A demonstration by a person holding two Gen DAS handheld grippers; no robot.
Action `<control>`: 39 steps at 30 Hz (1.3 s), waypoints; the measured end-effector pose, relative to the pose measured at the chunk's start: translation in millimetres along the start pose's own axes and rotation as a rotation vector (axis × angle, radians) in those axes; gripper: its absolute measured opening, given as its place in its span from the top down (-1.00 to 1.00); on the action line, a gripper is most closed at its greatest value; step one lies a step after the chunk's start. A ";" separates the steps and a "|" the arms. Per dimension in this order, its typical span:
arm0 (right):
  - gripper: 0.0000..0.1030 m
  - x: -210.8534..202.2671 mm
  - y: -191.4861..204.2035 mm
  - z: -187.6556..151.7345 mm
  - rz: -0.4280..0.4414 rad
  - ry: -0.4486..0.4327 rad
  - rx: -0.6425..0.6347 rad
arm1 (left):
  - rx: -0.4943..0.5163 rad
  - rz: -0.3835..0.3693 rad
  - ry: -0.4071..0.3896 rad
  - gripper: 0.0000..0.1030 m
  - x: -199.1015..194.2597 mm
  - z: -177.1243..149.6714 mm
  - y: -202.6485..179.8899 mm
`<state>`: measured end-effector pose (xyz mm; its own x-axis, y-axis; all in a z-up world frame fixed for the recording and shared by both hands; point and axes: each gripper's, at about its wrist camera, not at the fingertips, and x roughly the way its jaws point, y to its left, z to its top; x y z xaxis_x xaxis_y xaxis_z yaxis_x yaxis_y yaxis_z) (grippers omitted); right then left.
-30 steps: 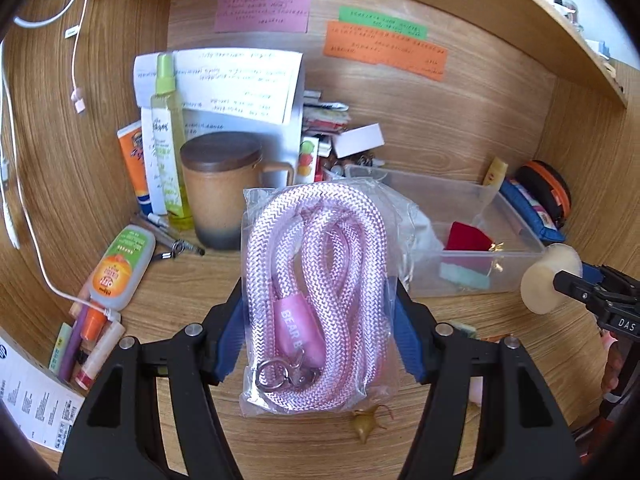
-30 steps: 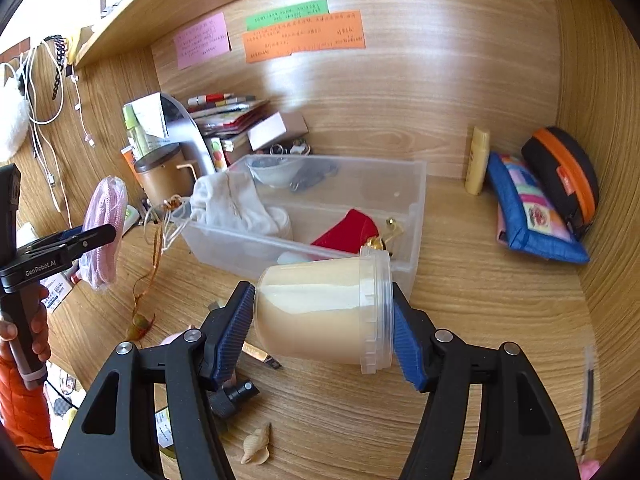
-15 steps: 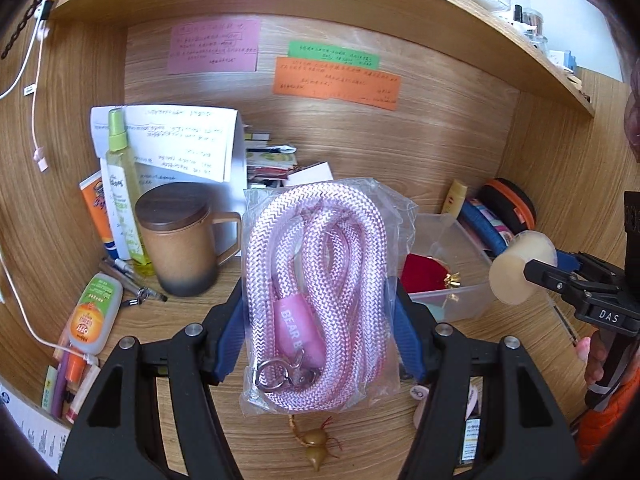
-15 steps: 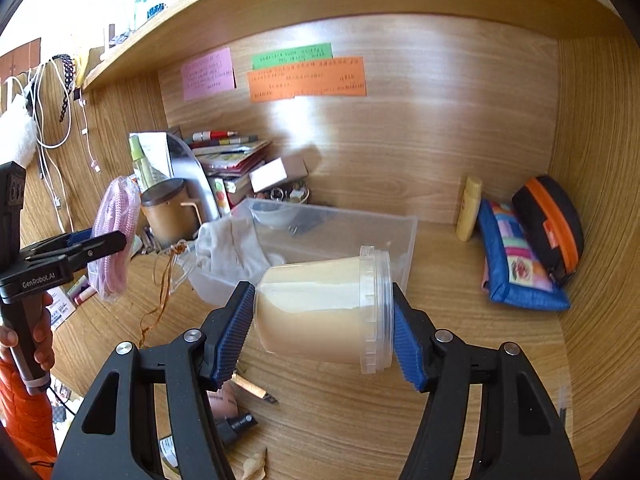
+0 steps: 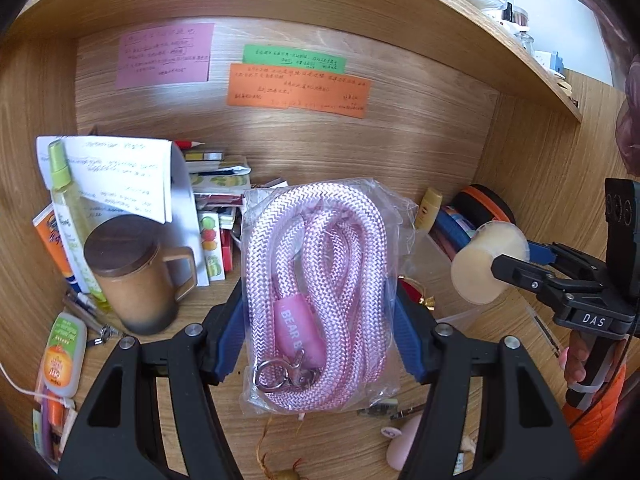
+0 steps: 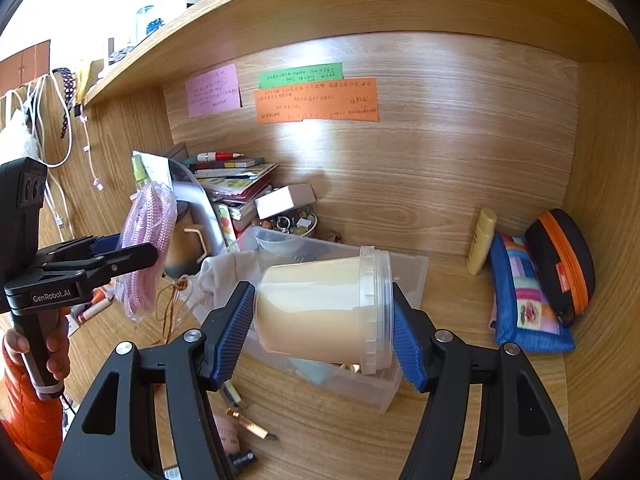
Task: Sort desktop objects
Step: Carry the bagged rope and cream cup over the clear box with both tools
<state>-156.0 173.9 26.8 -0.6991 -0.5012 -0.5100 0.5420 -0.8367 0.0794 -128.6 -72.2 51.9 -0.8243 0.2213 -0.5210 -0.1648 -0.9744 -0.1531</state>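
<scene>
Far left of the left claw there's an orange tube lying flat on the counter, with a lidded mug standing just left of the claw and a spray bottle upright behind it. The left claw itself is clamped on a bagged pink rope, pads pressing both sides of the bag, held up off the counter with the metal clip end hanging lowest. Behind the rope is a messy stack of books, and above that, three sticky notes on the back wall.

Moving right, the clear bin sits on the counter between the two claws, partly hidden behind what they hold; there's a white cloth in its left end. The right claw is gripping a jar of cream-colored stuff, lying sideways with its lid end to the right, held in the air in front of the bin, not touching it as far as I can tell.

Right of that claw, against the wall, a small yellow tube stands tilted, then a blue pouch, and a black case with an orange zipper leaning right beside it.
</scene>
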 end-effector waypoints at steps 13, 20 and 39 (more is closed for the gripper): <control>-0.18 30.0 -11.2 21.9 0.001 0.014 0.000 | 0.029 -0.035 0.031 -0.25 36.1 21.5 -8.1; -0.18 45.5 -16.8 31.0 0.007 0.023 0.019 | 0.025 -0.062 0.059 -0.25 55.3 29.8 -6.4; -0.19 97.0 -28.5 30.7 -0.019 0.110 0.058 | 0.035 -0.060 0.186 -0.25 119.9 24.1 -1.8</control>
<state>-253.5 142.4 1.3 -0.6517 -0.4607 -0.6026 0.4994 -0.8586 0.1163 -240.2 -44.9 9.9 -0.6985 0.2796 -0.6587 -0.2324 -0.9593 -0.1607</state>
